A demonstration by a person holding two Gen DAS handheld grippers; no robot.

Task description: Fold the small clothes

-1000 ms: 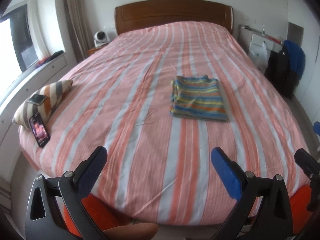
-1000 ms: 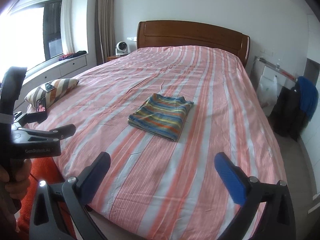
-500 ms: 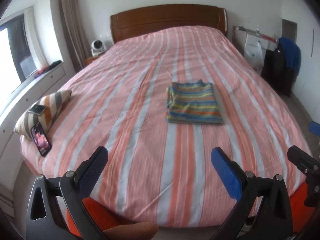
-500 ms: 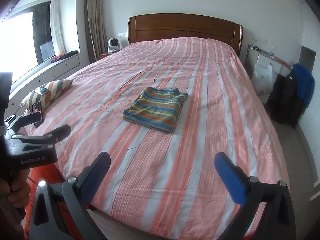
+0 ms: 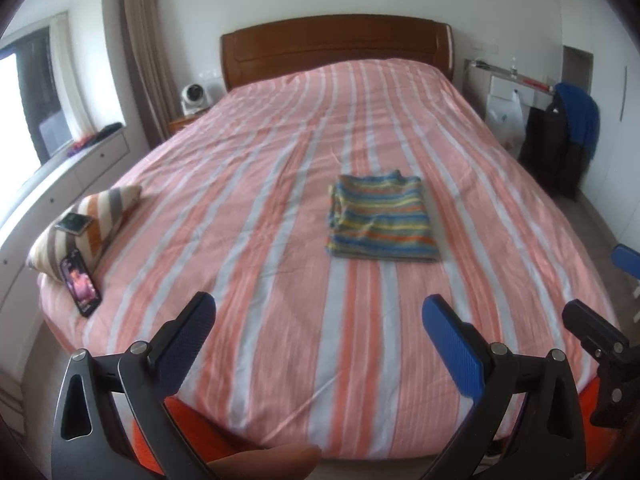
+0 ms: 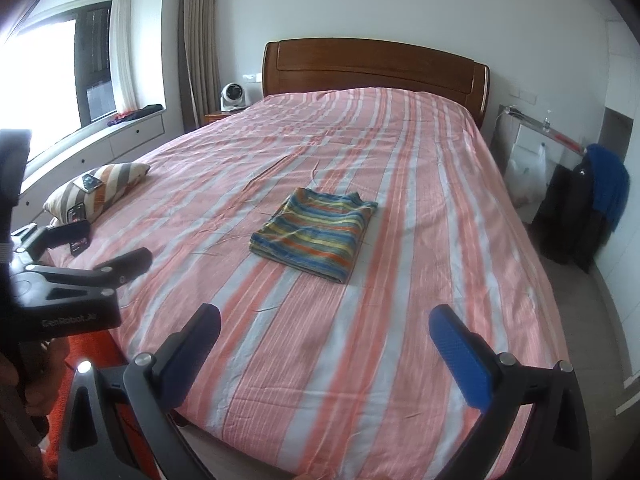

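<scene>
A small striped garment [image 5: 380, 216] [image 6: 314, 234] in blue, yellow and orange lies folded into a flat rectangle on the middle of the pink-striped bed [image 5: 280, 168] [image 6: 400, 160]. My left gripper [image 5: 320, 324] hangs open over the foot of the bed, well short of the garment, nothing between its blue pads. My right gripper [image 6: 326, 330] is open too, also back at the foot edge and holding nothing. The left gripper's black body shows at the left of the right wrist view, with a hand under it.
A striped cushion [image 5: 86, 224] with a phone on top lies at the bed's left edge, a second lit phone [image 5: 80, 282] leaning against it. A dark chair with blue cloth [image 5: 568, 136] stands to the right. A wooden headboard [image 5: 336, 46] and a small fan [image 6: 233, 96] lie beyond.
Both grippers have drawn back and risen from the bed, so the folded garment looks smaller and farther away. The garment itself has not moved.
</scene>
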